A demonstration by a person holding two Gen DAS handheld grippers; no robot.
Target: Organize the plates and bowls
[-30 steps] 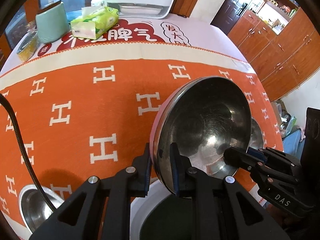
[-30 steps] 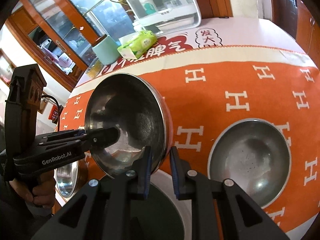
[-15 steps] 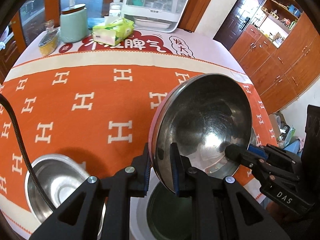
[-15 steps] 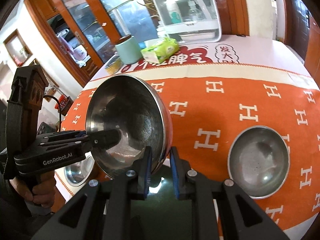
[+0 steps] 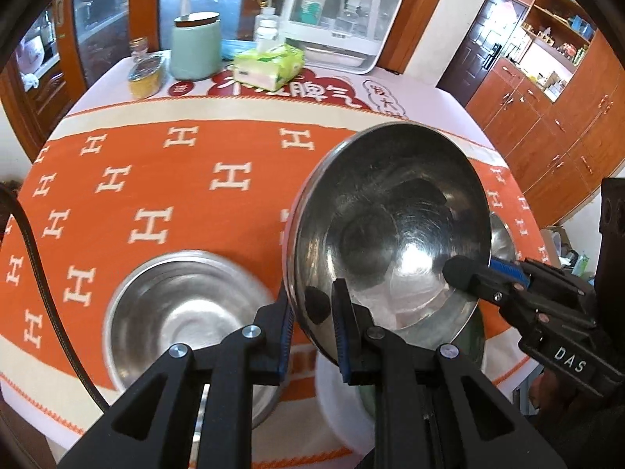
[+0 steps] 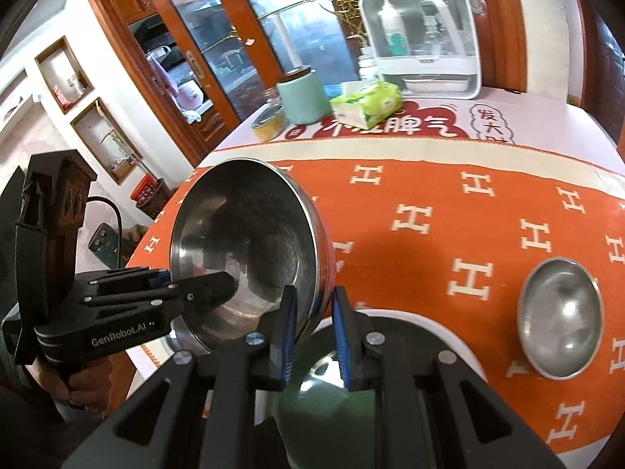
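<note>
- Both grippers hold one steel bowl (image 5: 390,226) off the desk (image 5: 117,125), tilted so its hollow faces the cameras.
- The left gripper (image 5: 310,336) points steeply down; its jaws are narrow, pinched on the bowl's rim at about 7 o'clock of the bowl, one blue pad inside and one outside.
- The right gripper (image 6: 312,336) also slants down, jaws narrow and clamped on the same rim at about 5 o'clock in its own view, the pink outer wall against one pad.
- In the left wrist view the right gripper reaches in from 4 o'clock, a black fingertip lying inside the bowl; in the right wrist view the left gripper enters from 9 o'clock, a person's hand (image 6: 78,387) wrapped around its grip.
- Directly under the held bowl sits a white plate (image 5: 336,410) with a dark green centre, near the desk's edge.
- A second steel bowl (image 5: 183,320) rests upright on the orange cloth at 8 o'clock in the left view.
- A third steel bowl (image 6: 560,318) stands at 3 o'clock in the right view, well apart.
- Far back at 12 o'clock stand a mint canister (image 5: 195,47), a tissue pack (image 5: 269,66) and a white clear-lidded case (image 5: 340,11).
</note>
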